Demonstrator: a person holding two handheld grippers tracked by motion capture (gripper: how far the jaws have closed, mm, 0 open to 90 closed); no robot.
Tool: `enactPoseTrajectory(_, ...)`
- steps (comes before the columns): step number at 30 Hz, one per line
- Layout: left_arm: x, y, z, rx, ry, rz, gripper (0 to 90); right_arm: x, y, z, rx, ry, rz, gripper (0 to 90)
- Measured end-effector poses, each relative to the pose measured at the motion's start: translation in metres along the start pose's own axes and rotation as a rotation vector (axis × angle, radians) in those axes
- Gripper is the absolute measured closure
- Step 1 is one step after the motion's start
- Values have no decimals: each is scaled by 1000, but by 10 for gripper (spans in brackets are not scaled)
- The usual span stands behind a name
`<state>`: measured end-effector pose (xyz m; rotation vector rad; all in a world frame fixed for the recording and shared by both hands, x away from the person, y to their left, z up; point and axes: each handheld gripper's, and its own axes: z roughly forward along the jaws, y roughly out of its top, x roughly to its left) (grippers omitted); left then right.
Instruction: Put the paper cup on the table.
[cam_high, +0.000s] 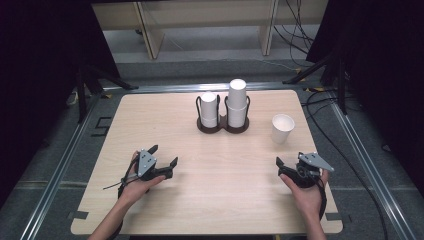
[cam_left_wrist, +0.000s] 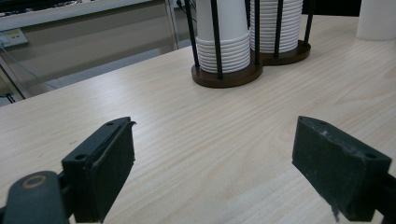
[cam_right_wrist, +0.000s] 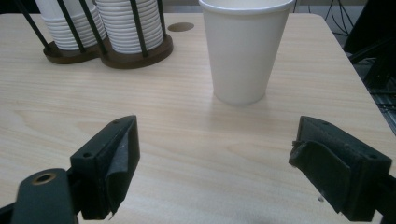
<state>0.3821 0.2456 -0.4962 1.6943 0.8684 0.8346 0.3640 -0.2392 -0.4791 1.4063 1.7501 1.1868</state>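
White paper cup (cam_right_wrist: 245, 49) upright on table (cam_high: 200, 200): light, crushable; pinch mid-wall gently. Left tongs (cam_left_wrist: 212, 172) and right tongs (cam_right_wrist: 215, 170) both apart, empty.

Even overhead light falls bright on the tabletop (cam_high: 210, 170), and the surroundings left and right stay dark. Shadows are soft and short. The near fingers (cam_left_wrist: 100, 172) look slightly blurred.
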Motion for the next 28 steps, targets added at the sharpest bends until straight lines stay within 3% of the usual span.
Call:
enactPoseTrajectory(2,0,0,0,0,1,-1,126,3,-2,-4,-14,-4,-3,152)
enactPoseTrajectory(3,0,0,0,0,1,-1,127,4,-3,-6,-13,20,4,151)
enactPoseTrajectory(4,0,0,0,0,1,0,127,5,-4,-9,-11,-5,-13,151)
enactPoseTrajectory(5,0,0,0,0,0,-1,127,7,-5,-10,-15,-14,1,151)
enactPoseTrajectory(9,0,0,0,-2,0,-5,127,8,-8,-17,-36,-15,-9,151)
enactPoseTrajectory(12,1,0,0,-1,-1,-6,127,9,-11,-19,-41,33,21,152)
enactPoseTrajectory(16,1,0,0,9,-4,-4,128,10,-13,-19,-63,8,29,152)
enactPoseTrajectory(17,1,0,0,9,-4,-4,128,8,-13,-18,-70,-3,-8,152)
enactPoseTrajectory(20,1,0,1,4,-3,-4,128,8,-14,-20,-59,-1,25,152)
enactPoseTrajectory(22,1,0,0,11,-7,-5,128,5,-14,-20,-68,18,21,151)
enactPoseTrajectory(24,1,0,1,7,-5,-8,128,4,-14,-21,-71,-10,15,151)
enactPoseTrajectory(28,1,0,1,6,-6,-8,128,3,-13,-23,-57,-16,13,151)
